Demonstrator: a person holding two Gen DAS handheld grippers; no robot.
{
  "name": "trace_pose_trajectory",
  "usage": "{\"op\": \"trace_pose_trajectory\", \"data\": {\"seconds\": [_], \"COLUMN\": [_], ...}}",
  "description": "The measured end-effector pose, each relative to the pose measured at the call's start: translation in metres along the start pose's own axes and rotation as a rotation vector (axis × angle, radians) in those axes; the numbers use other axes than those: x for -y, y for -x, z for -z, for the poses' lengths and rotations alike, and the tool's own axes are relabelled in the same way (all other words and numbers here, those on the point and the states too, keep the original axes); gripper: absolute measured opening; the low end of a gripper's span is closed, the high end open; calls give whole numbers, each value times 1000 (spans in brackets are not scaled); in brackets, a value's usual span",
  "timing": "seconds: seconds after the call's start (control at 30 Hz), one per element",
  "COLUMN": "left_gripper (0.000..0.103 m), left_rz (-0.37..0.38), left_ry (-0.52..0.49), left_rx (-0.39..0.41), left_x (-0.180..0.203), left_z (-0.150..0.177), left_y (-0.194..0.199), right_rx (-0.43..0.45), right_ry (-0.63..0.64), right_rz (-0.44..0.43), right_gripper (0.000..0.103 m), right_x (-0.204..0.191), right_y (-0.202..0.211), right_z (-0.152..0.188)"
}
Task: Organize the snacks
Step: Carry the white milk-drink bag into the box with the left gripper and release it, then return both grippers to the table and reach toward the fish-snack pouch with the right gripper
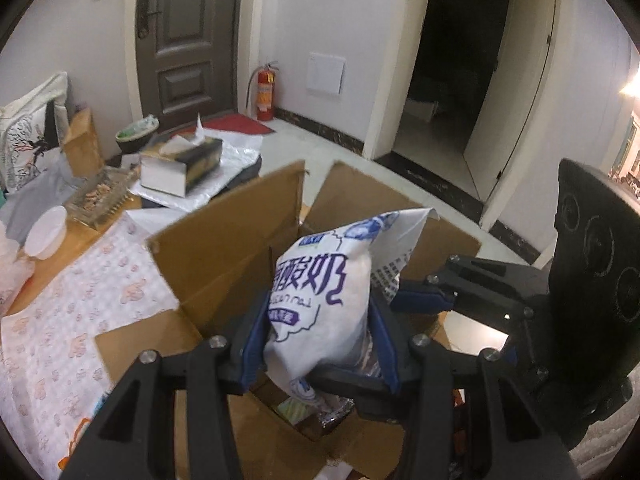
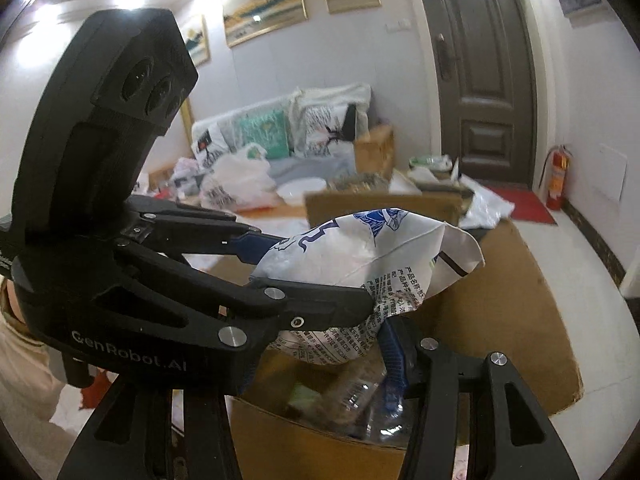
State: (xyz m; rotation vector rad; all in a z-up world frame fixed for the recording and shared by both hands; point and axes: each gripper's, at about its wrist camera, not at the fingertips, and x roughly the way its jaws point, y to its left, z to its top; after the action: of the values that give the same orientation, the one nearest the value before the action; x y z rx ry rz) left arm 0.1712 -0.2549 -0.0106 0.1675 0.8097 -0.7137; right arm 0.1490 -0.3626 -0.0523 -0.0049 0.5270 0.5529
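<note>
While both grippers clamp one white-and-blue snack bag (image 1: 320, 300), it hangs over the open cardboard box (image 1: 224, 248). Left gripper (image 1: 318, 344): fingers narrowed w/ bag pinched between. Right gripper (image 2: 394, 344): fingers pinch bag's printed edge. Box holds more packets, blurry. Beyond, tissue box (image 1: 182, 166) on cluttered counter.

Both wrist views look down, close, sharing the snack bag (image 1: 320, 304).
</note>
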Motion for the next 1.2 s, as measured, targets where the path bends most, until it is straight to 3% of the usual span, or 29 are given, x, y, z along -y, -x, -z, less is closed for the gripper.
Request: {"op": "trace_pose_trajectory", "data": {"seconds": [0.17,0.27,0.4,0.53,0.7,0.93,1.2], "left_gripper": [46,46,46,61,63,68,70], "left_rz": [18,38,10,-14,-66,-101,-177], "left_ry": [-9,-13,-13,17,63,111,185], "left_rx": [-24,2,20,57,87,137,211], "left_x": [-5,-9,-17,-31,-49,-65,-96], "left_z": [1,-2,-5,-3,5,36,94], "left_y": [-10,-4,1,17,36,80,153], "right_rx": [-37,-9,2,7,16,9,5], "right_ry": [4,16,39,31,12,57,158], "right_rz": [-5,-23,-10,26,57,53,-12], "right_gripper": [48,48,48,48,48,48,48], "right_x": [6,8,4,13,17,-17,-98], "right_y": [-5,0,7,15,24,25,20], "right_z": [7,5,5,3,0,-7,-16]}}
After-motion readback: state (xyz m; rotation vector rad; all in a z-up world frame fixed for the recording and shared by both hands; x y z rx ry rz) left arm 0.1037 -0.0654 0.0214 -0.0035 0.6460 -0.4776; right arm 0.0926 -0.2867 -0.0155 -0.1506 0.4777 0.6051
